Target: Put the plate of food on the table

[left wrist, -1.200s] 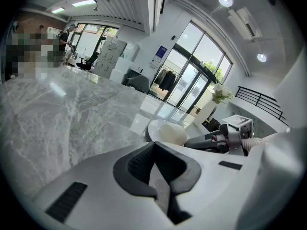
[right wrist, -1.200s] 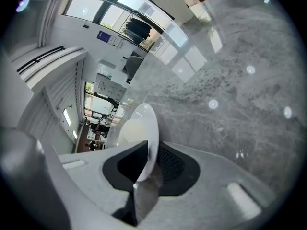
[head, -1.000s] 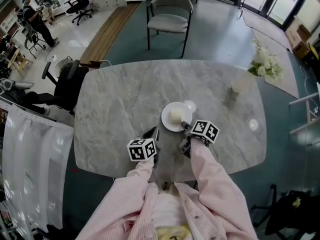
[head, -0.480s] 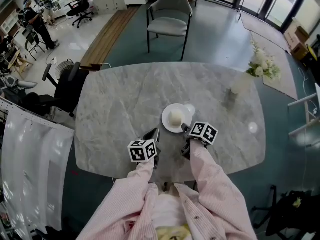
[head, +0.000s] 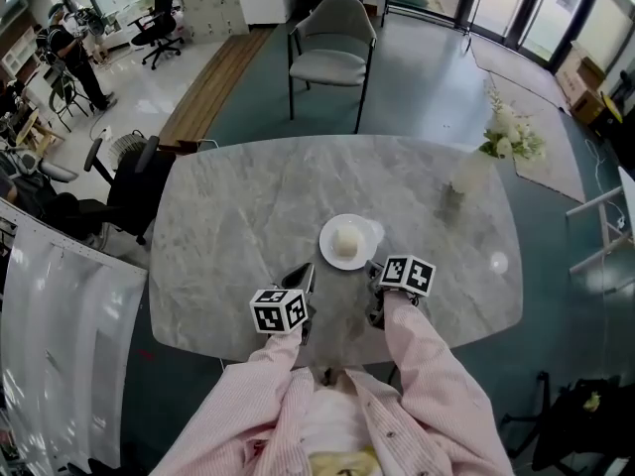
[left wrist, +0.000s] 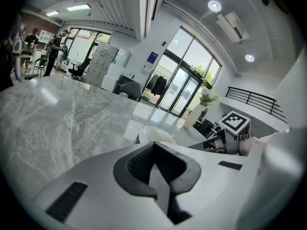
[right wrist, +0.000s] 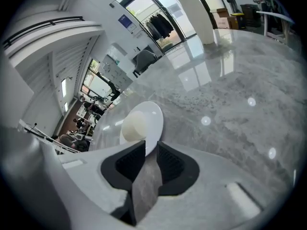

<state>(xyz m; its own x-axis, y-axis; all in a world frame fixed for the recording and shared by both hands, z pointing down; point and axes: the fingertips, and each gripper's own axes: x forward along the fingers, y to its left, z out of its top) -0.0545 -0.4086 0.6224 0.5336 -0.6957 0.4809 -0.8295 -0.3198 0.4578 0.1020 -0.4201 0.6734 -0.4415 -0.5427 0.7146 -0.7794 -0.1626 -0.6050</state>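
The desk (head: 228, 226) is a broad grey marble slab with rounded corners, standing on a teal floor (head: 437, 77). A grey armchair (head: 332, 53) faces its far edge, and a long wooden bench (head: 213, 77) runs off to the far left. A black office chair (head: 124, 172) stands by the desk's left edge. Towards the right corner of the desk a tall pale vase (head: 471, 172) holds white flowers (head: 511, 132). Tall glass doors line the far wall.

The white plate (head: 332, 228) sits flat near the middle of the desk, carrying a pale, rounded piece of food (head: 346, 241).

My right tongs (right wrist: 151, 146) are low over the marble on the near side of the plate. Their jaws are closing with a narrow gap between them. The plate's near rim reaches into the mouth of that gap, but the pads do not press on it.

My left tongs (left wrist: 153, 145) are held over the desk to the left of the plate and apart from it. Their jaws are together at the tips, with nothing between them.
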